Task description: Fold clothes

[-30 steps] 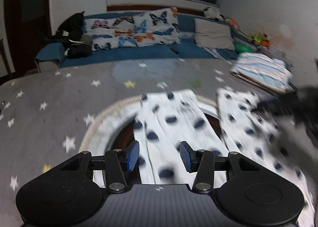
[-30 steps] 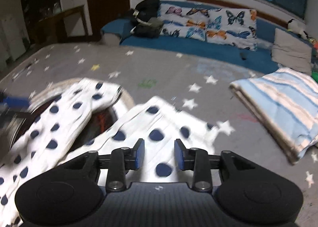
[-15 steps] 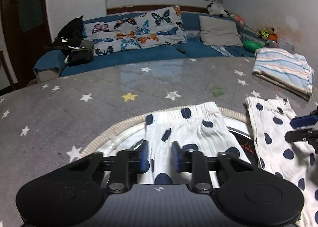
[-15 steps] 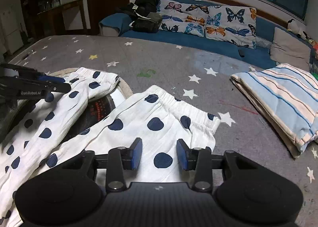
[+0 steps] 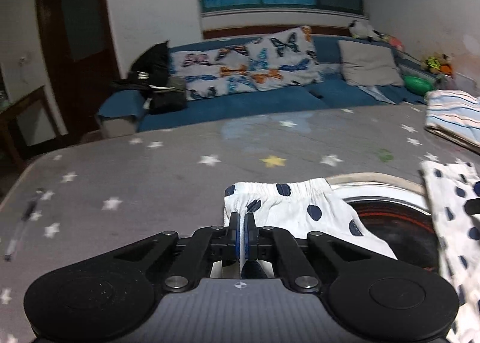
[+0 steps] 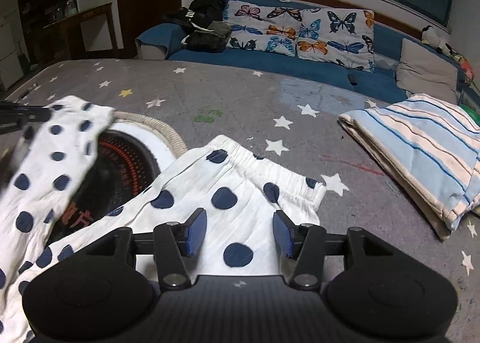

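Observation:
White trousers with dark blue dots [image 6: 228,193] lie on the grey star-print cover, legs spread apart. My left gripper [image 5: 242,233] is shut on the left leg [image 5: 288,208] near its elastic cuff, with white cloth pinched between the blue pads. That leg also shows lifted at the left of the right wrist view [image 6: 54,145]. My right gripper [image 6: 238,236] is open, its blue pads over the right leg just short of the cuff [image 6: 270,166]. The right leg shows at the right edge of the left wrist view [image 5: 450,199].
A round heater with a rope rim [image 6: 150,124] sits under the trousers between the legs. A folded blue striped blanket [image 6: 420,145] lies to the right. A blue sofa with butterfly cushions [image 6: 300,31] and a black bag [image 6: 207,22] runs along the back. A pen [image 5: 21,229] lies far left.
My left gripper has closed on the left leg near its cuff and lifted it. My right gripper has stayed open and moved slightly forward over the right leg.

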